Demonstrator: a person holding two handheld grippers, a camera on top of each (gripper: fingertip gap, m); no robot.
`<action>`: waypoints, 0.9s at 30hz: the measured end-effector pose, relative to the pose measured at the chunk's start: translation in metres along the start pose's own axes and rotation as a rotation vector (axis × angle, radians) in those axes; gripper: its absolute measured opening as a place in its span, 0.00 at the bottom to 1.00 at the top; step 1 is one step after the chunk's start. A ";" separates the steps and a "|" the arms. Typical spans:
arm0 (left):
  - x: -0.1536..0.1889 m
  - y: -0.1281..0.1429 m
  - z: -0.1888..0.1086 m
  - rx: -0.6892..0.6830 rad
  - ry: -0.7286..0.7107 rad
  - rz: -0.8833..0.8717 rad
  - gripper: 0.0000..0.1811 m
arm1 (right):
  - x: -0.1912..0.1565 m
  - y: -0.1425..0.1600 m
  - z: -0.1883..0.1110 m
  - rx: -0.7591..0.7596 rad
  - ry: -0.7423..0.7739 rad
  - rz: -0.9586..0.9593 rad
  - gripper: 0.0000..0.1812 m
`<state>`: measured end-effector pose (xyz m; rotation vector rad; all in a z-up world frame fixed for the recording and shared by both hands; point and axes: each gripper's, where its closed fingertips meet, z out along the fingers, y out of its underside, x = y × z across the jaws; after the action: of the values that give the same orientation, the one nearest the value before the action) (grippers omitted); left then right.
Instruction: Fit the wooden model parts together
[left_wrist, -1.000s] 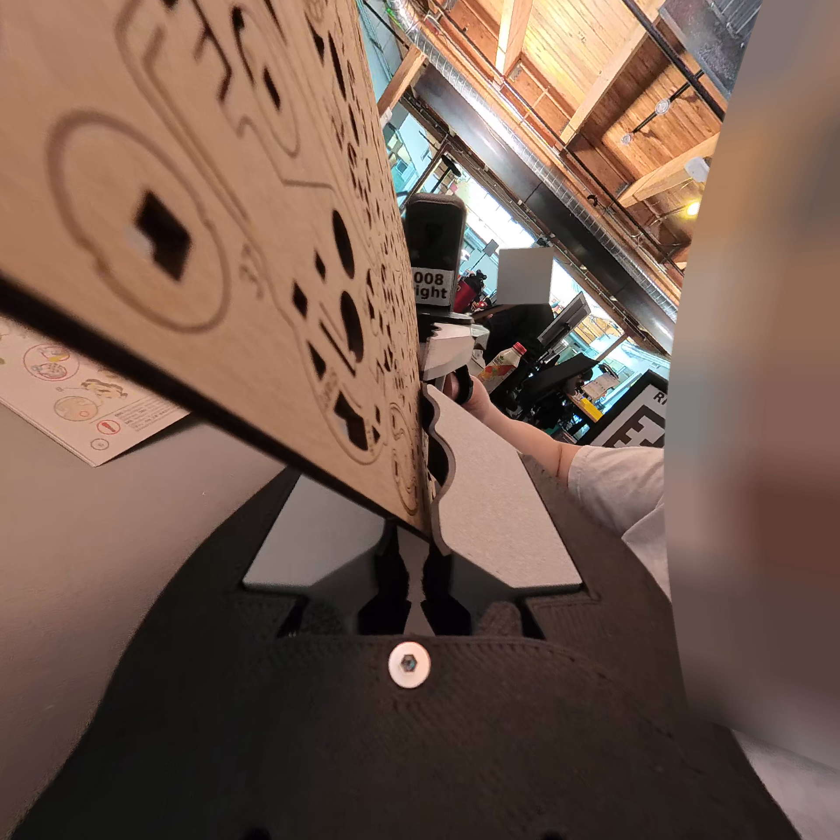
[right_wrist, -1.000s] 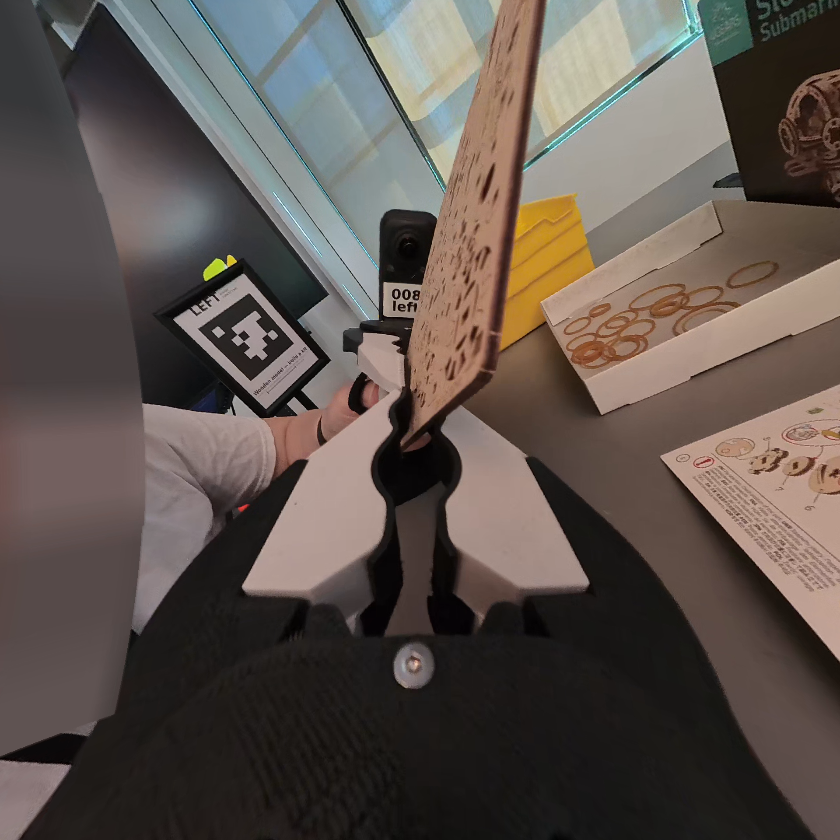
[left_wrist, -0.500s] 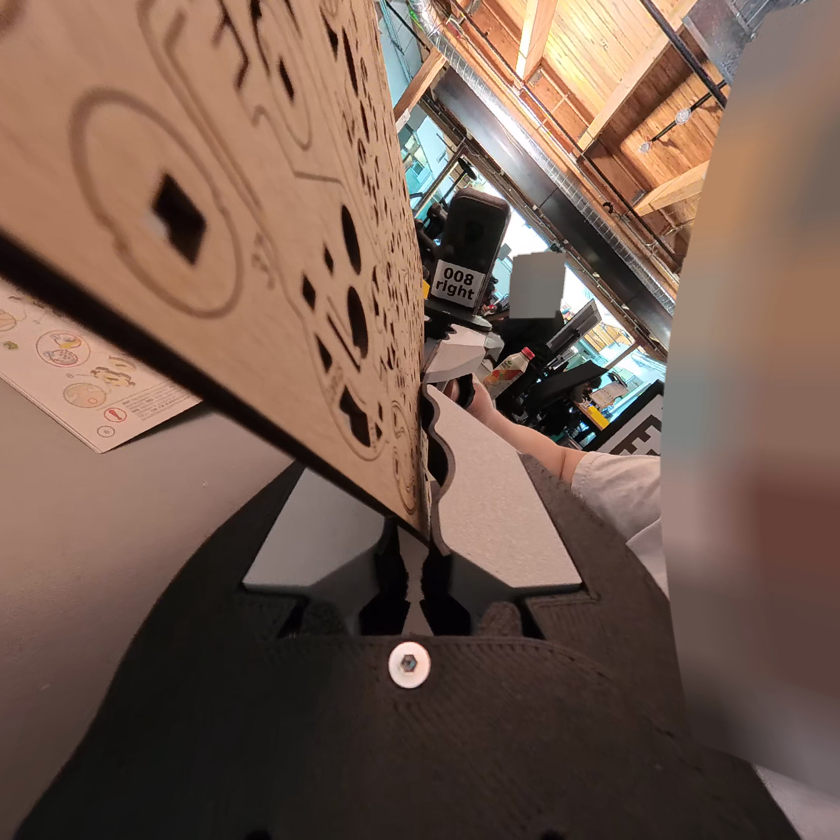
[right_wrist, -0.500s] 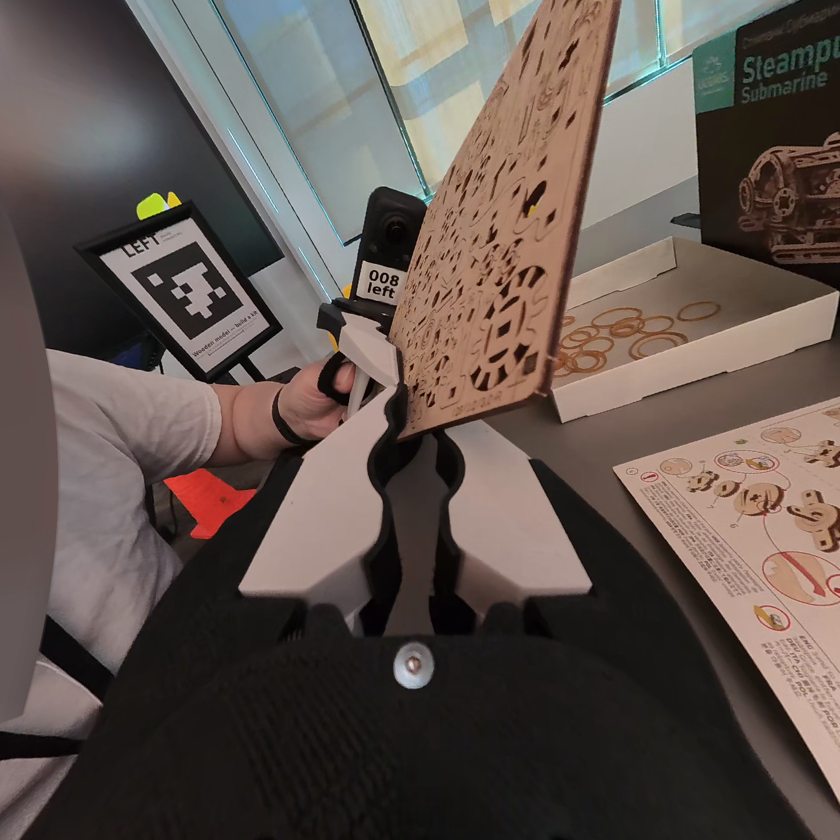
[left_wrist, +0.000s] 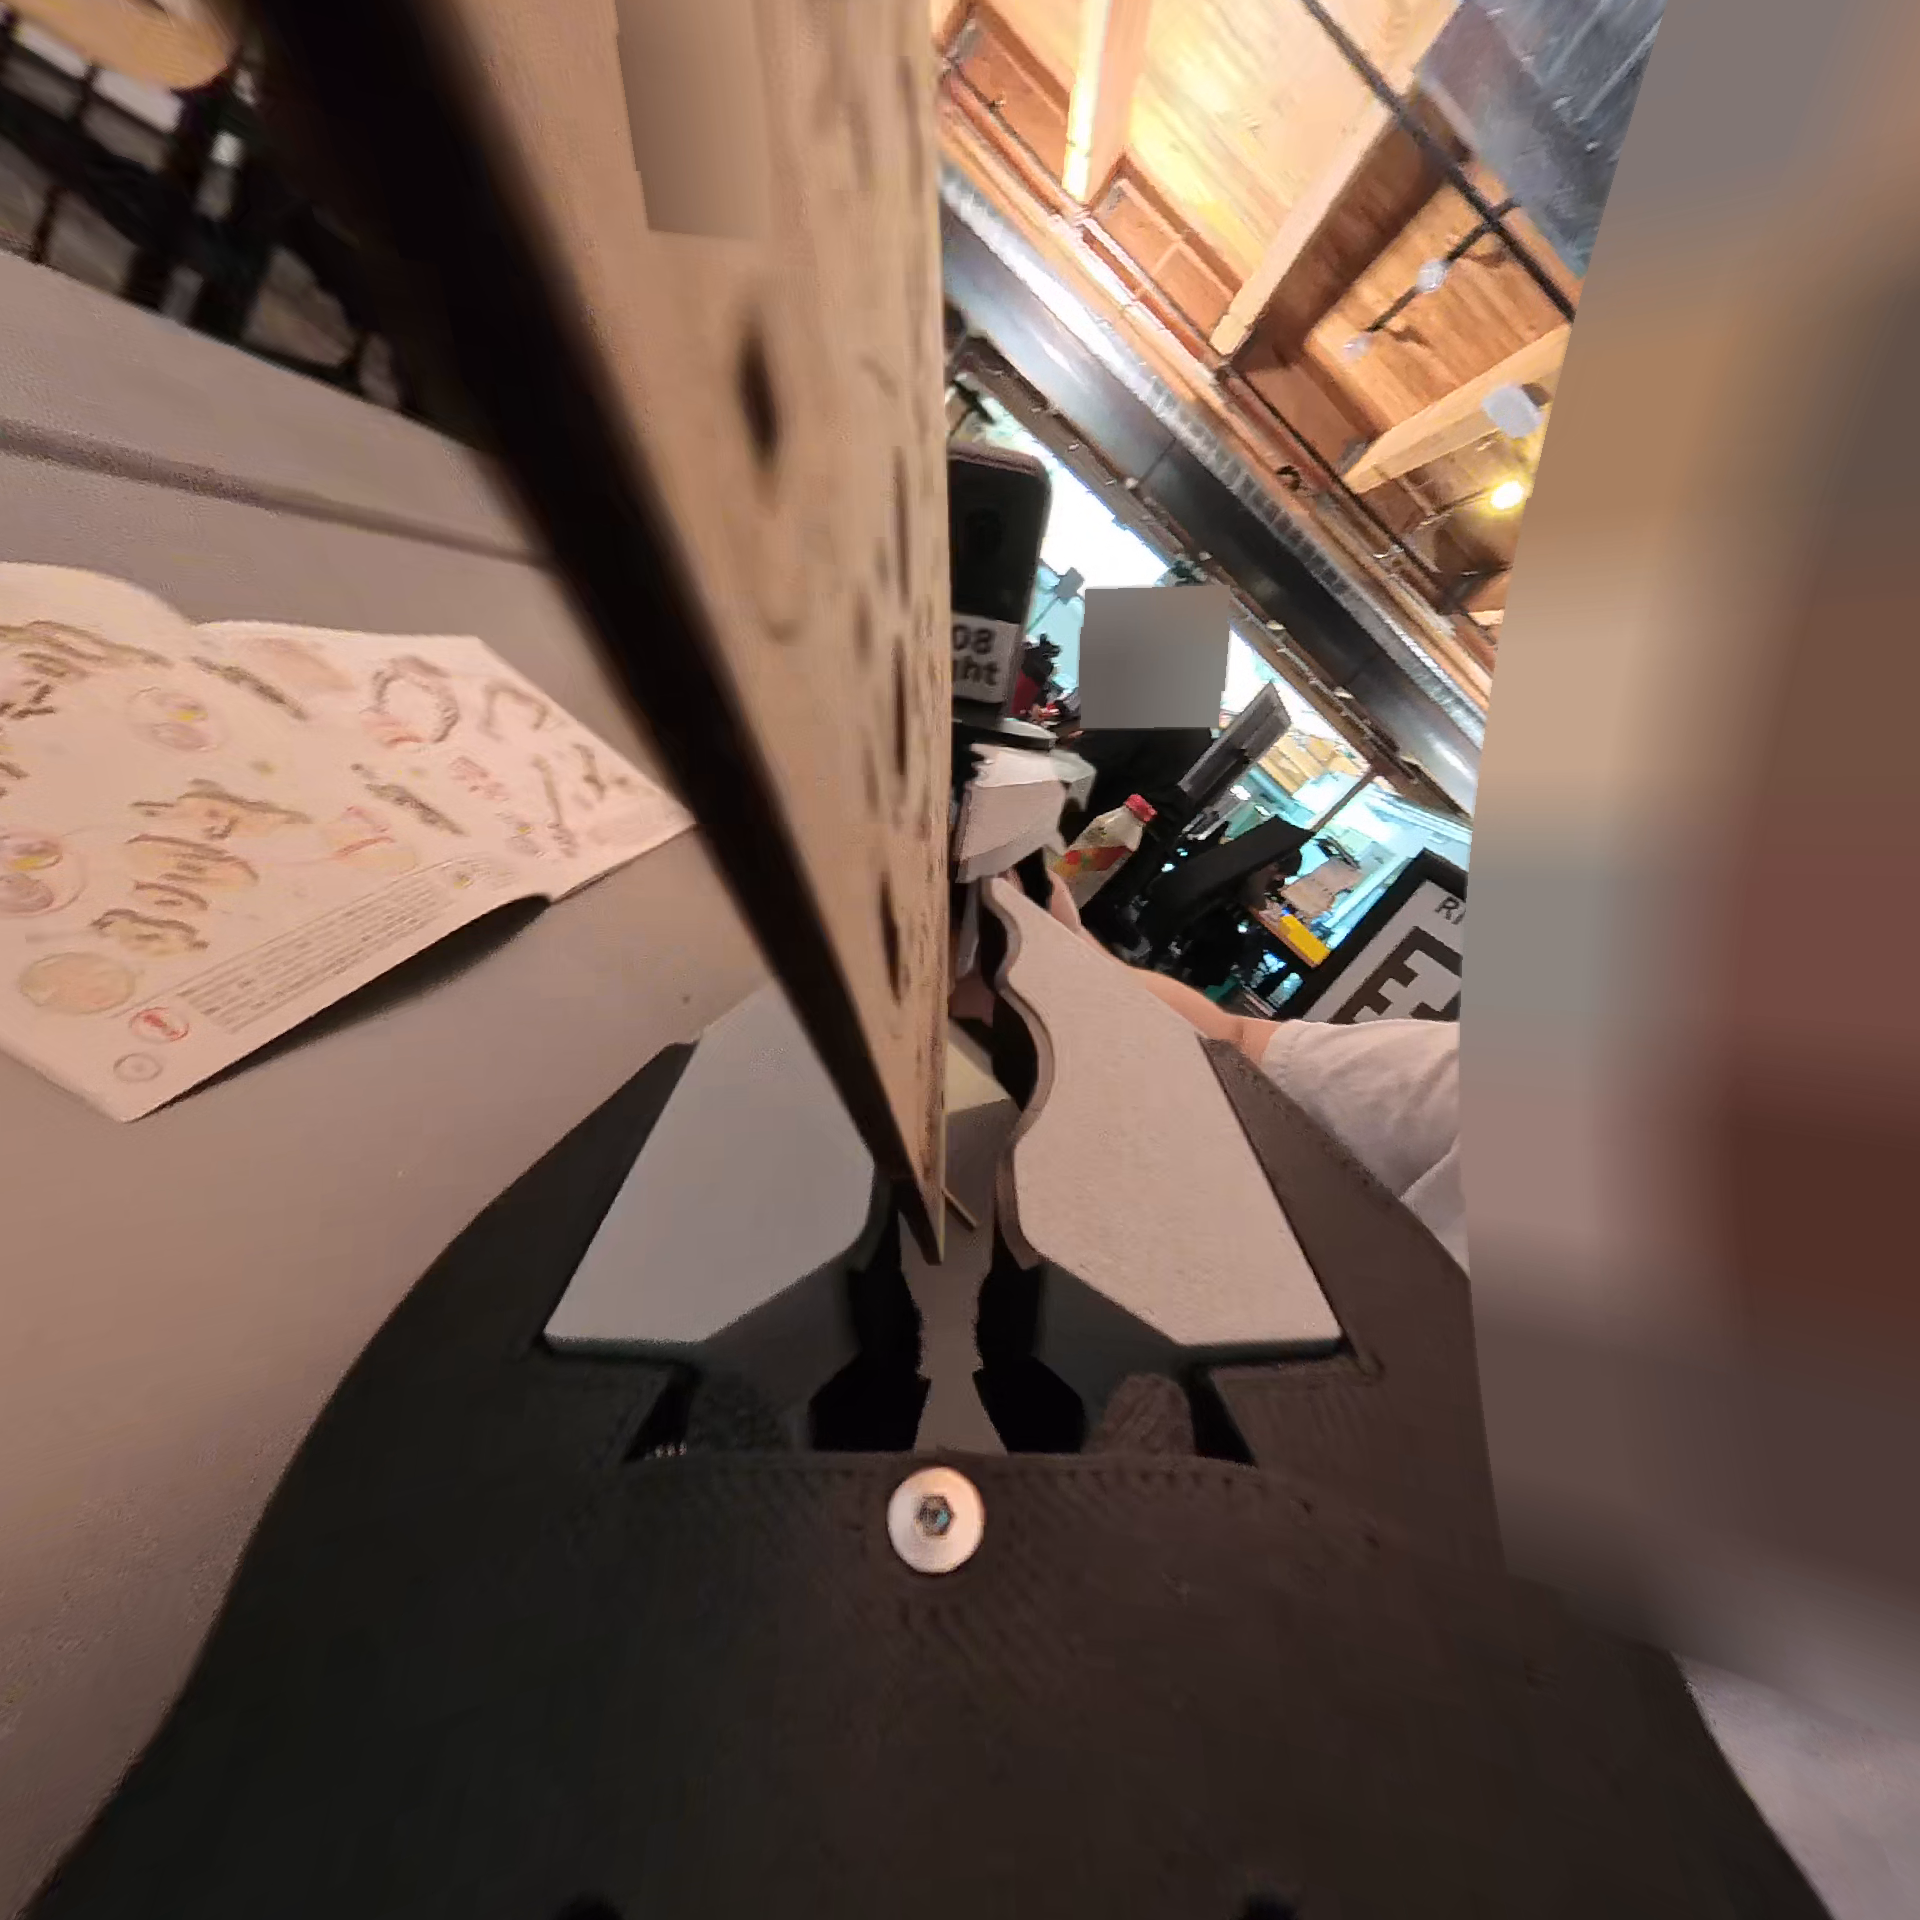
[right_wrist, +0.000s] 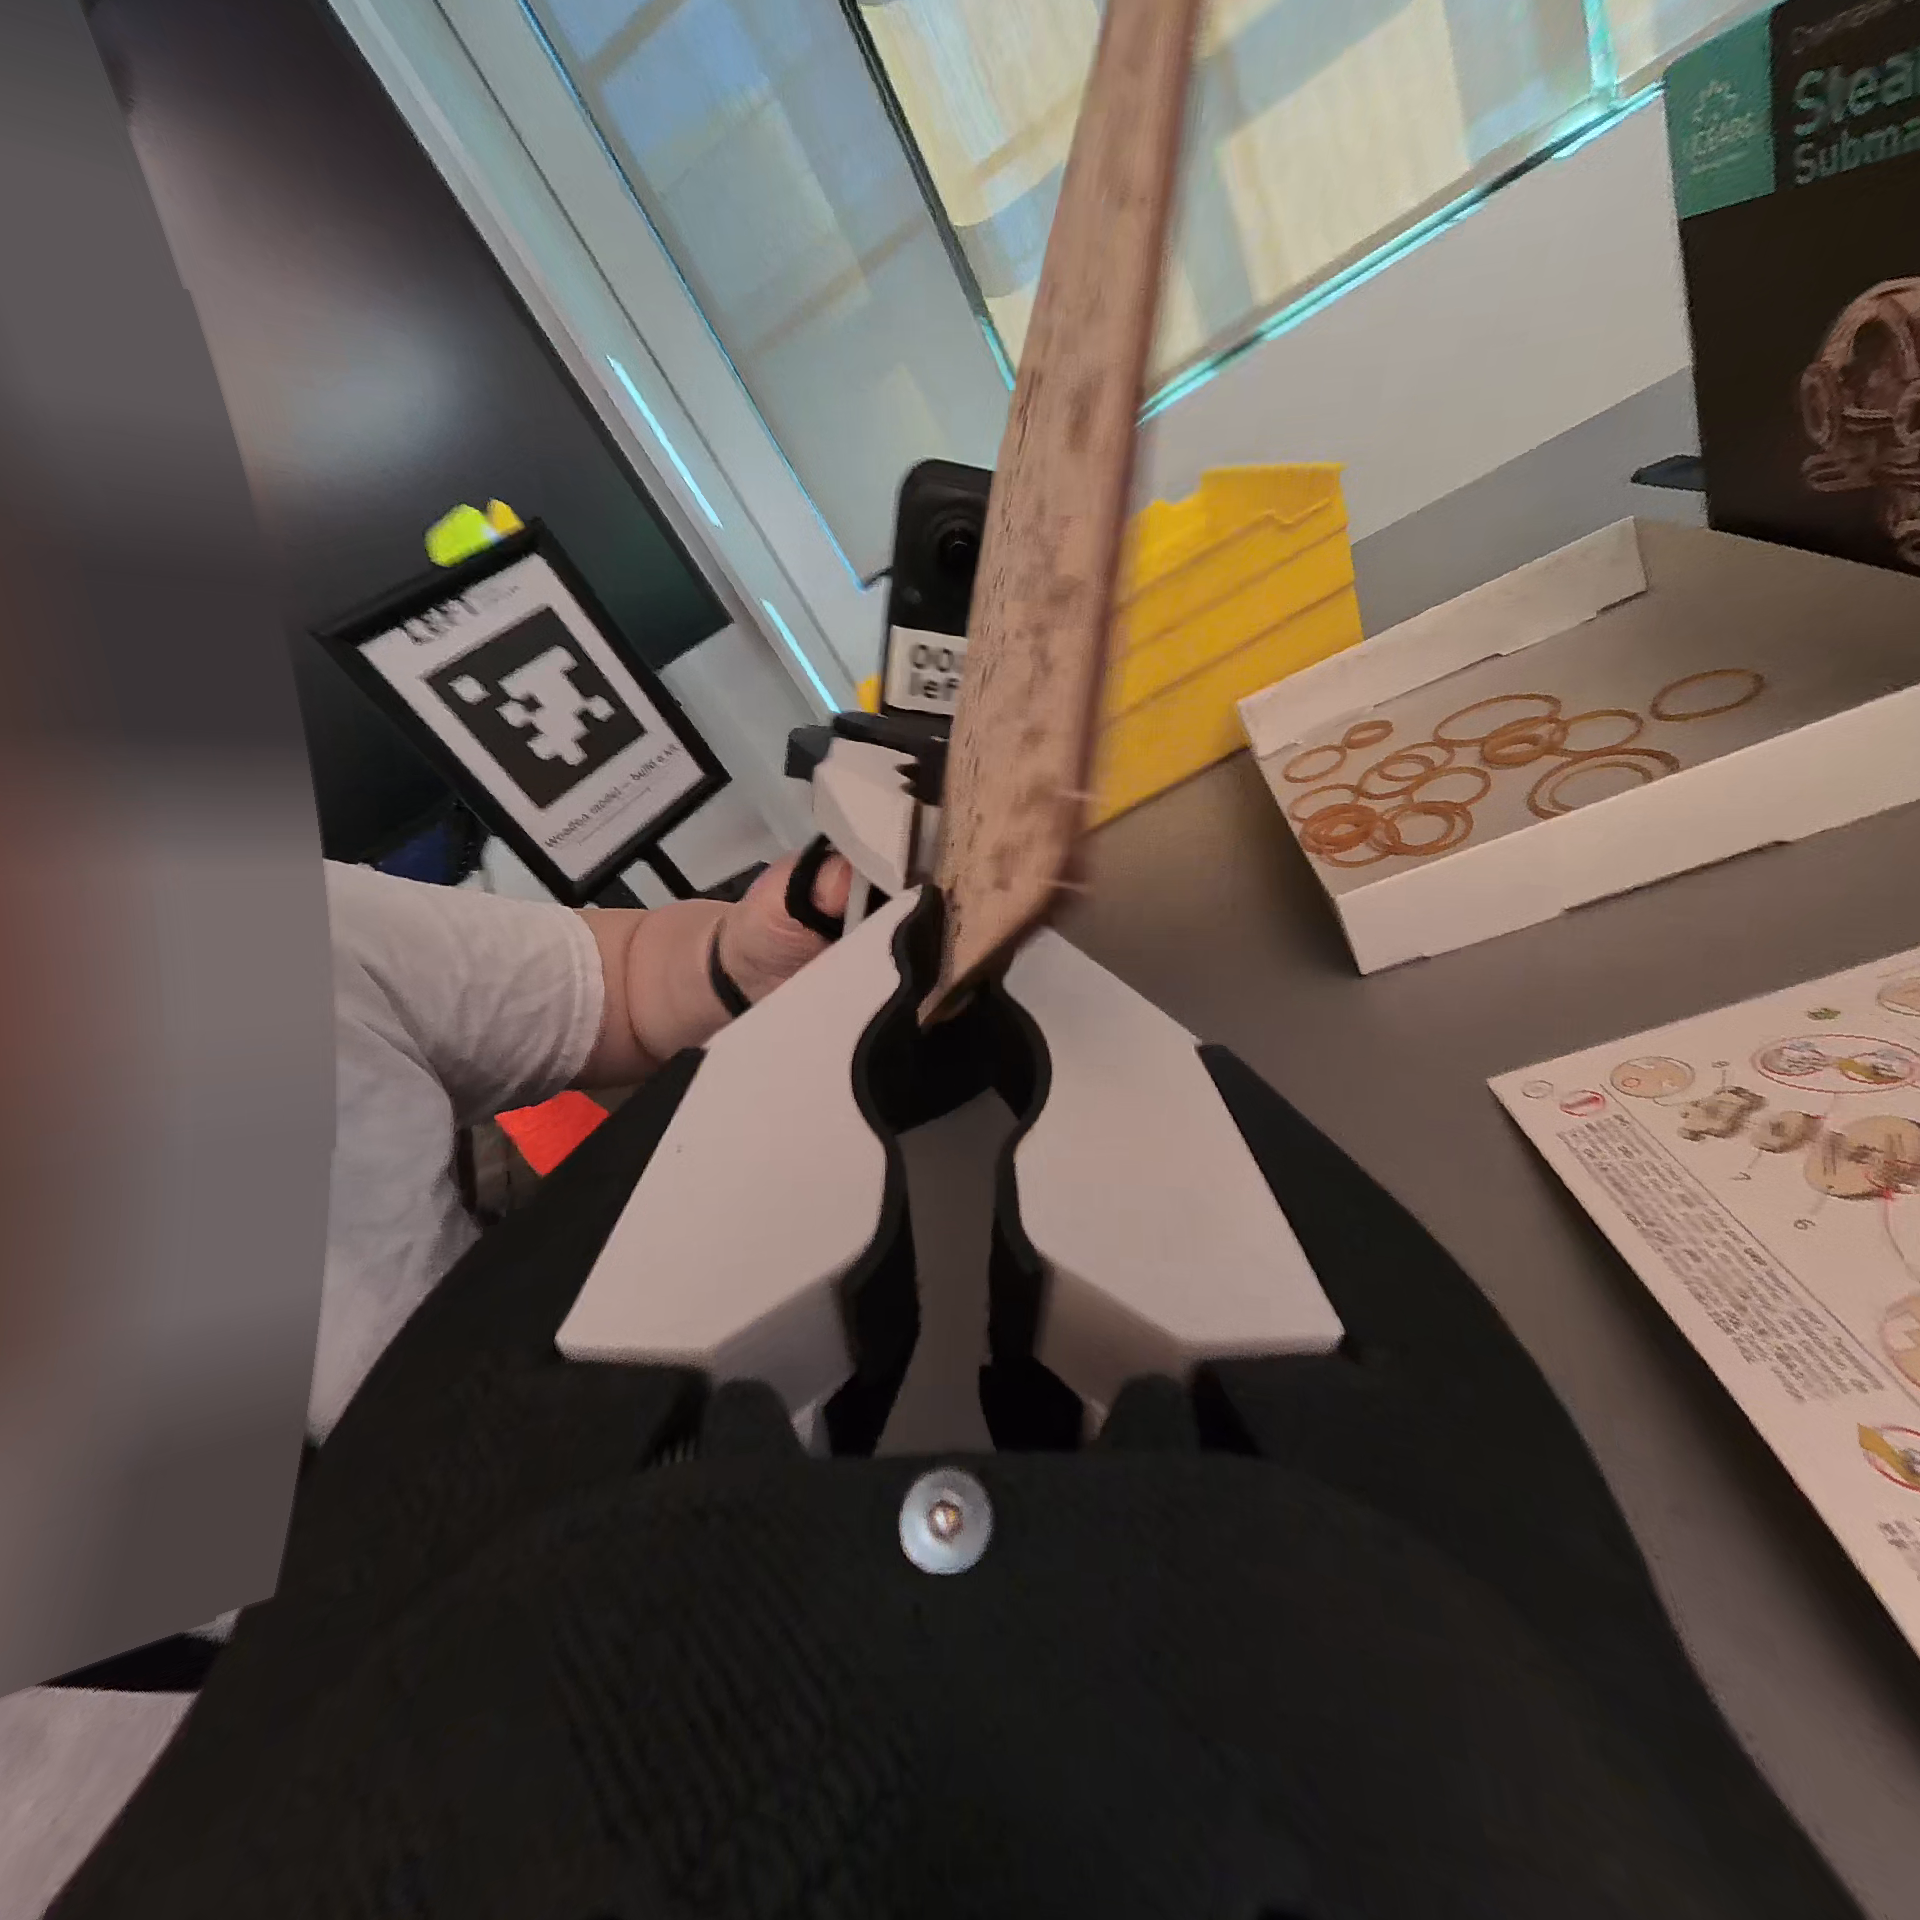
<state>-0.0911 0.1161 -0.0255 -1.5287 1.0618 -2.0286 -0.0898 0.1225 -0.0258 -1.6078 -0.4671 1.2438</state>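
A thin wooden sheet (left_wrist: 810, 623) of laser-cut model parts is held upright above the grey table, nearly edge-on to both cameras and blurred. My left gripper (left_wrist: 951, 935) is shut on its lower corner; the left finger is hidden behind the sheet and a thin gap shows beside the right finger (left_wrist: 1122, 1164). In the right wrist view the sheet (right_wrist: 1049, 582) rises from my right gripper (right_wrist: 961, 935), which is shut on its near bottom corner. The left gripper (right_wrist: 873, 800) grips the far edge there. The right gripper (left_wrist: 997, 790) shows behind the sheet in the left wrist view.
A printed instruction sheet (right_wrist: 1745, 1195) lies on the table (right_wrist: 1299, 1039), also in the left wrist view (left_wrist: 260, 831). A white tray (right_wrist: 1455, 904) holds several rubber bands (right_wrist: 1455, 769). A yellow bin (right_wrist: 1226, 644), the dark kit box (right_wrist: 1808, 312) and a marker sign (right_wrist: 530, 707) stand behind. Both grippers' tips are close together, under 4 cm apart.
The sheet has swung between the two grippers: half a second ago its face showed broadly in both views, now it is close to edge-on. Both grippers keep their hold.
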 end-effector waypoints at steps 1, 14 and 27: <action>0.003 -0.001 0.000 0.002 0.019 0.010 0.01 | -0.005 -0.001 0.001 0.009 -0.036 0.024 0.01; -0.005 0.006 0.000 -0.063 -0.011 0.029 0.01 | 0.005 -0.008 -0.008 0.062 -0.018 0.098 0.01; -0.005 0.008 0.000 -0.071 0.000 -0.024 0.00 | 0.004 -0.001 -0.001 0.037 -0.034 0.106 0.03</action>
<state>-0.0904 0.1143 -0.0344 -1.5833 1.1321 -2.0272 -0.0869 0.1250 -0.0272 -1.5998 -0.3815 1.3535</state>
